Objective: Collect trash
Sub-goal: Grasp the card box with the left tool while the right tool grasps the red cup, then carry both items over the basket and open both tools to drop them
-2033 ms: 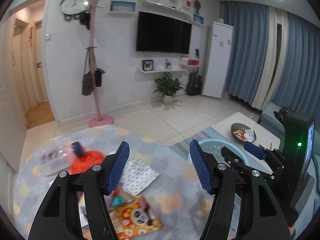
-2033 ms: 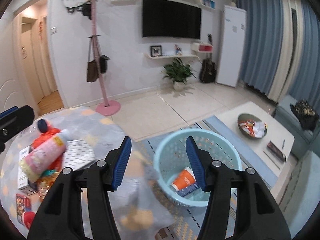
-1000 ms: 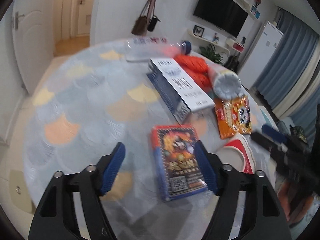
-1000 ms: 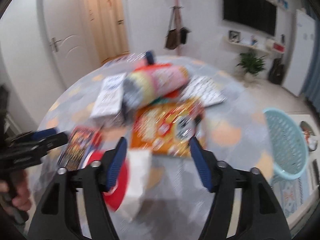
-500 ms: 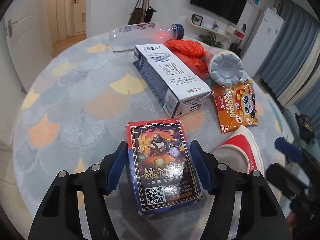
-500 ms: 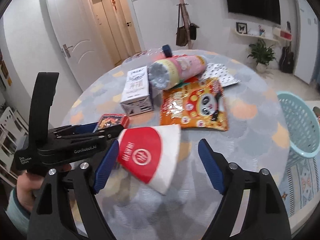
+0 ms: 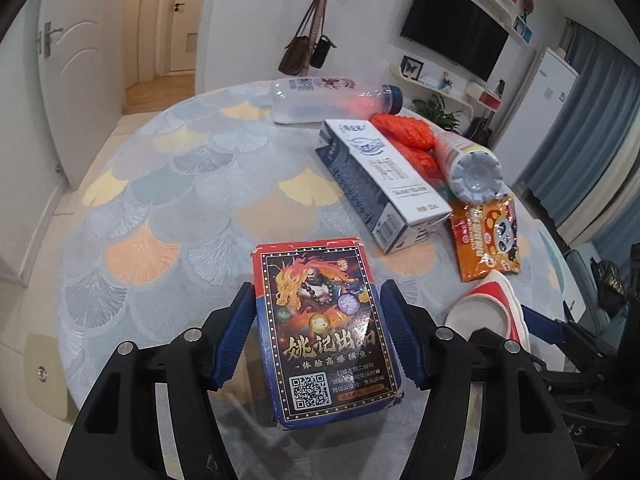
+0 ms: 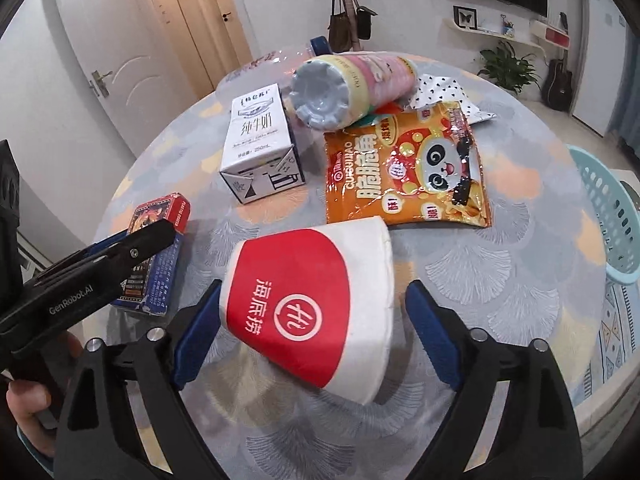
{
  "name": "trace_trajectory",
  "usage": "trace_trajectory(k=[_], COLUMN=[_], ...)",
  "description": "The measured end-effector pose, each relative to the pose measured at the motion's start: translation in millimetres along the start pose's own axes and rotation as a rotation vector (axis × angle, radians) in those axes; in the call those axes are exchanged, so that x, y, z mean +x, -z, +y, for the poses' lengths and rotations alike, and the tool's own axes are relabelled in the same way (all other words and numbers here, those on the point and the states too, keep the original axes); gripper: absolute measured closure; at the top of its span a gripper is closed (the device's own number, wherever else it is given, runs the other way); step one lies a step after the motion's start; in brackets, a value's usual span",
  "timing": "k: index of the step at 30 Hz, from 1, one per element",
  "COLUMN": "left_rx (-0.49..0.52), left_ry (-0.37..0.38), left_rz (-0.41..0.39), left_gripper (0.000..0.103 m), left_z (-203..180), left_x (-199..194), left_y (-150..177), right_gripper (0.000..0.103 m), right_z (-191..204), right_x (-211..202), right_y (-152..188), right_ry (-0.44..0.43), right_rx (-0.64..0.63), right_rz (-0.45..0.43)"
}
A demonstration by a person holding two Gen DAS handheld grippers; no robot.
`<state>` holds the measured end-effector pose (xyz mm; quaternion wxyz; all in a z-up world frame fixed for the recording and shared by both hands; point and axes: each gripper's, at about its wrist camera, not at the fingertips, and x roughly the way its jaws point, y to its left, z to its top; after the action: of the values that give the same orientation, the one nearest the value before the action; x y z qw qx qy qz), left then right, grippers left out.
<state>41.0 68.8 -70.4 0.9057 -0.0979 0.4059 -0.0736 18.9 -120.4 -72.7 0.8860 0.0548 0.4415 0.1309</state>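
1. Left tongs (image 7: 318, 334) straddle the flat red-and-blue dragon-printed card box (image 7: 322, 330) lying on the scallop-patterned surface (image 7: 168, 208); its long axis runs straight along the fingers, and a sliver of gap shows at each pad, so no grip yet.
2. Right tongs (image 8: 312, 334) are closing around the red-and-white paper cup (image 8: 310, 314), which lies on its side just right of that box, mouth toward the far right; pads not pressing.
3. The pale blue plastic basket (image 8: 612, 216) waits far right of the box, nearer the right hand.

Both grippers are angled down over the table (image 7: 168, 200): left gripper (image 7: 318, 334) held parted, right gripper (image 8: 314, 322) being narrowed.
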Motion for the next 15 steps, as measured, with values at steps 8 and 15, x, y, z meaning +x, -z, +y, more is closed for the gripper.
trace_trajectory(k=[8, 15], left_rx=[0.068, 0.167], left_ry=[0.043, 0.118], left_rz=[-0.098, -0.161], left_gripper=[0.041, 0.041], left_z=[-36.0, -92.0], left_x=[-25.5, -32.4], left_y=[-17.9, -44.5], right_gripper=[0.029, 0.029], right_z=[-7.1, -56.8], right_x=[-40.4, -75.0], right_y=[-7.0, -30.6], right_ry=[0.022, 0.102], right_rx=[-0.042, 0.036], right_rz=[-0.154, -0.267])
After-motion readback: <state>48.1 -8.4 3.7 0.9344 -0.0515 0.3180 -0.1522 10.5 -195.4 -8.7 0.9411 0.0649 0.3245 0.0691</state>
